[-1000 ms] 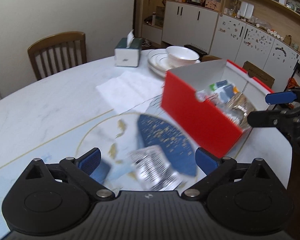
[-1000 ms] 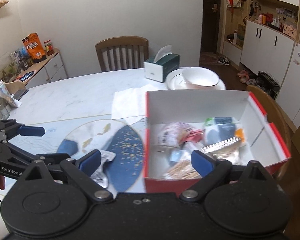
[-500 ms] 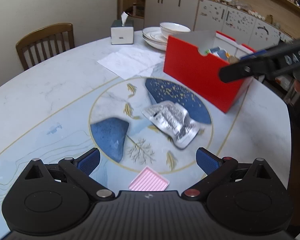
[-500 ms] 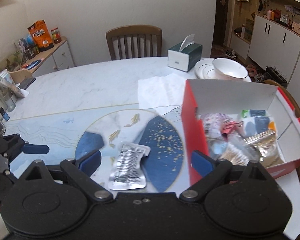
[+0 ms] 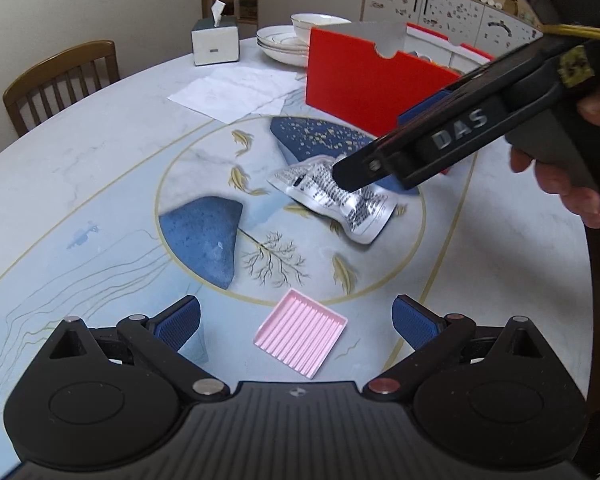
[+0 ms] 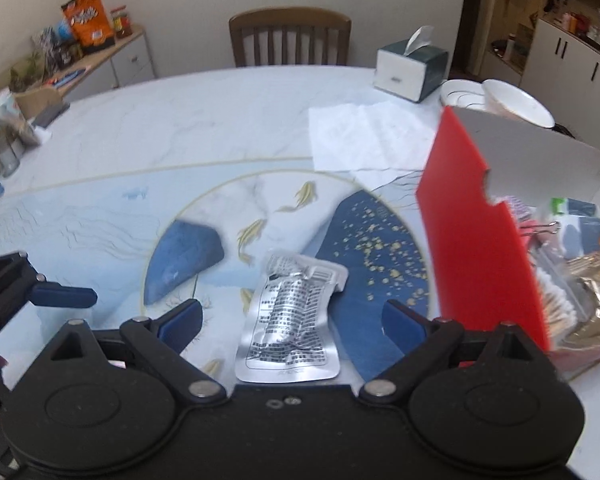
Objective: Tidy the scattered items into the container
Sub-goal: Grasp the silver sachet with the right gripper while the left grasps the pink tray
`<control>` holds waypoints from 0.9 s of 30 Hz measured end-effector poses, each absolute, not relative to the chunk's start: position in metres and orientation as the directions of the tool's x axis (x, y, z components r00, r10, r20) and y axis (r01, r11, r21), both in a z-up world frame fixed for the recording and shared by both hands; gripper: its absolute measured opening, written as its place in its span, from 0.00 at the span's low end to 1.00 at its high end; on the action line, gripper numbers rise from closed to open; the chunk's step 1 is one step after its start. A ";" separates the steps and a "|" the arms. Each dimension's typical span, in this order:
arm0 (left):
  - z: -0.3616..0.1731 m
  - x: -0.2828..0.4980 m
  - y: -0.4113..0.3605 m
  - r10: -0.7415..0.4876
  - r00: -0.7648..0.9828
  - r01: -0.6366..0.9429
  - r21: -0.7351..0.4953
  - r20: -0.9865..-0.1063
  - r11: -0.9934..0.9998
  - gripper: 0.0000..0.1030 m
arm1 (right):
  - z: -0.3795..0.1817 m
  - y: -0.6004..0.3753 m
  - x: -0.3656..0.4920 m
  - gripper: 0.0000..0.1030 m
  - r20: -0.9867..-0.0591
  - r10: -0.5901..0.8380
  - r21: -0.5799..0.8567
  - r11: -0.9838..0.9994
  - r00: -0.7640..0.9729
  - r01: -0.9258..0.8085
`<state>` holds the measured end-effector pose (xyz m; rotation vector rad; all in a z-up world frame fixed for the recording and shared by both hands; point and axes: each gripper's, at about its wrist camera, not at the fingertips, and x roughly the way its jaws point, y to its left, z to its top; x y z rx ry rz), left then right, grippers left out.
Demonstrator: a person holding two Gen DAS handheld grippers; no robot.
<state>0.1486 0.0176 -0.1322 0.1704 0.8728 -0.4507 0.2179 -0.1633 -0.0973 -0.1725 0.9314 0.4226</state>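
Note:
A crumpled silver foil packet (image 6: pixel 292 320) lies flat on the painted round table, between the fingers of my open right gripper (image 6: pixel 292 322). In the left wrist view the same packet (image 5: pixel 352 204) sits mid-table with the right gripper's black arm over its far edge. A small pink ridged tray (image 5: pixel 302 334) rests between the fingers of my open left gripper (image 5: pixel 296 320). The red box (image 6: pixel 476 240) stands at the right, holding several small items; its red side (image 5: pixel 372 84) shows in the left wrist view.
White paper sheets (image 6: pixel 368 136), a tissue box (image 6: pixel 410 72) and stacked plates with a bowl (image 6: pixel 512 100) lie beyond the box. A wooden chair (image 6: pixel 290 36) stands at the far table edge. A hand (image 5: pixel 572 184) holds the right gripper.
The left gripper pulled back from the box, bringing the pink tray into view between its fingers. The right gripper swung left from above the box and came down around the foil packet.

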 end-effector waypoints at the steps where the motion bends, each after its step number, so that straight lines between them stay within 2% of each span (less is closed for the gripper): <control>1: -0.134 0.149 0.018 -0.311 0.554 0.452 -0.035 -0.772 0.891 1.00 | -0.101 -0.162 0.219 0.94 -0.811 0.273 0.034 0.905 0.517 -0.425; 11: -0.147 0.153 0.018 -0.329 0.530 0.477 -0.046 -0.782 0.877 1.00 | -0.126 -0.152 0.230 0.93 -0.841 0.245 0.007 0.897 0.483 -0.442; 27: -0.152 0.152 0.017 -0.322 0.548 0.483 -0.022 -0.772 0.875 0.99 | -0.143 -0.151 0.239 0.84 -0.861 0.220 -0.008 0.896 0.459 -0.445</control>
